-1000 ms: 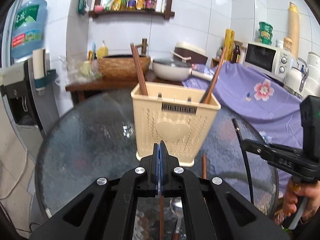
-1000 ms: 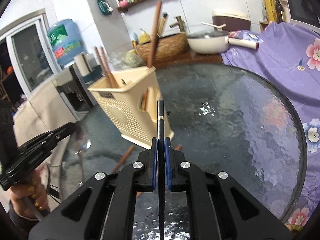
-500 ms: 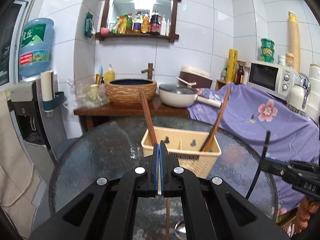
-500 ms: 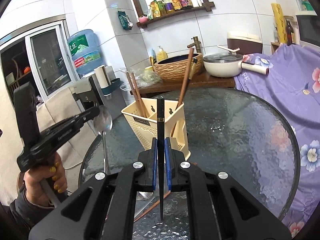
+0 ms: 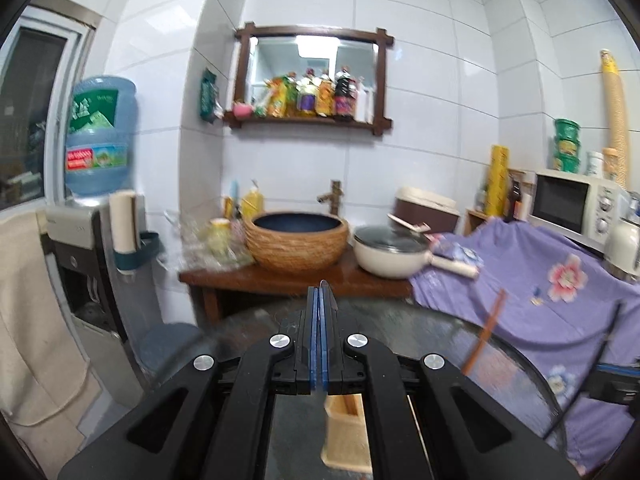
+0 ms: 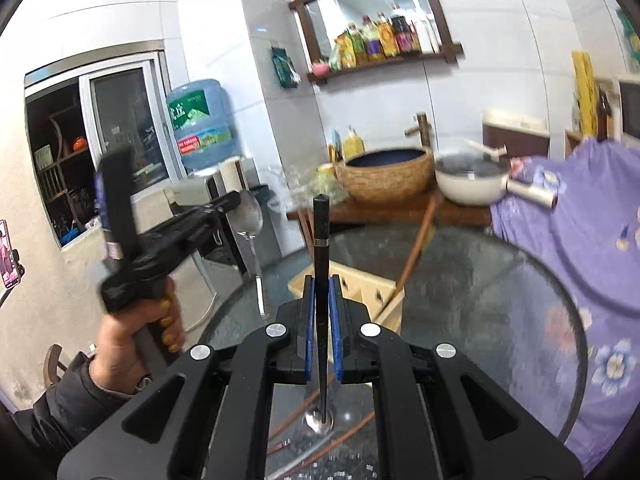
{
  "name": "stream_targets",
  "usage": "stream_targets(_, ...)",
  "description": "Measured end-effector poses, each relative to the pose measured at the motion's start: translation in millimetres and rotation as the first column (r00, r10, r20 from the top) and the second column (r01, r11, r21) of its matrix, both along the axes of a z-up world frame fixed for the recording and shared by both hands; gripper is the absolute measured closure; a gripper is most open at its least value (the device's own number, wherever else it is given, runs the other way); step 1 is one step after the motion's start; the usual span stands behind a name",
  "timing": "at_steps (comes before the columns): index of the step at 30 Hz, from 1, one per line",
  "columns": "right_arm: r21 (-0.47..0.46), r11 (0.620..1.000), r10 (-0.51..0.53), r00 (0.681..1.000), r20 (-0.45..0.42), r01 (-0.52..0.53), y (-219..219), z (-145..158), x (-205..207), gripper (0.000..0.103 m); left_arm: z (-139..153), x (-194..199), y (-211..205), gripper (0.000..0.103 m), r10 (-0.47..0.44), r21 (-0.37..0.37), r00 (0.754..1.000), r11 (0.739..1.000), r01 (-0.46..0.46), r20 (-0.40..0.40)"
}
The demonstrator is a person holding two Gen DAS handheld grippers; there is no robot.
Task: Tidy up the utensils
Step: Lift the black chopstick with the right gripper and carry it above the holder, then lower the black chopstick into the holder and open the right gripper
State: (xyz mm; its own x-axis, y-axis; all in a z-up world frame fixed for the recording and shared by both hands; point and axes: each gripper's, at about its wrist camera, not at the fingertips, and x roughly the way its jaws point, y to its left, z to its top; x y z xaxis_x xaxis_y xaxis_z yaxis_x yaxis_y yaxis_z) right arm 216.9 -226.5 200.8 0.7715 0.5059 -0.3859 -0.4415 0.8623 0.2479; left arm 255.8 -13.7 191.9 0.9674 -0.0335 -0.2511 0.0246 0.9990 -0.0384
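both grippers had risen since the earlier frames, and the cream utensil caddy (image 6: 352, 292), which filled the left wrist view a second ago, had sunk to a sliver under the left gripper (image 5: 319, 300).

left gripper's jaws were pinched tight on the stem of a metal spoon (image 6: 250, 216); in the right wrist view the bowl stuck up above the tips and the handle hung below, beside the person's left hand (image 6: 132, 332). right gripper (image 6: 321, 292) was clamped on a black chopstick (image 6: 321, 232), gripped around mid-length, blunt end up, tip pointing down at the table.

handling, as a guess: the chopstick was light, stiff and smooth, so it could pivot or slip in the pads; a hold nearer the top would leave more length free to drop into a slot. the spoon was stiff, a bit heavier, bowl-heavy, and slick metal; the thin stem grip could let it swing.

caddy stood on the round glass table (image 6: 500, 280), just ahead of and below the right gripper, with a brown chopstick (image 6: 414, 256) leaning out of one compartment. that leaning stick could foul an insertion. another spoon (image 6: 318, 420) and loose brown chopsticks (image 6: 320, 444) lay on the glass under the right gripper. well behind were a woven basin (image 5: 296, 240), a lidded pan (image 5: 394, 252) and a purple floral cloth (image 5: 540, 280), none in the way.
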Motion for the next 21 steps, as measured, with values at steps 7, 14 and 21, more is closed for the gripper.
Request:
stream_targets(7,0.004,0.999,-0.043,0.993,0.113,0.043,9.9,51.4,22.0,0.095,11.7,36.2,2.8,0.102,0.118,0.057,0.992,0.991,-0.121,0.049)
stream_targets(14,0.016,0.993,-0.115,0.979,0.17,0.114,16.8,65.4,55.0,0.095,-0.8,58.5,-11.7,0.102,0.172,0.122,0.982,0.976,-0.181,0.084)
stream_targets(21,-0.034,0.985,-0.159,0.97,0.184,0.168,26.2,35.2,77.2,0.095,-31.7,63.5,-20.8,0.102,0.175,0.177,0.982,0.966,-0.186,0.078)
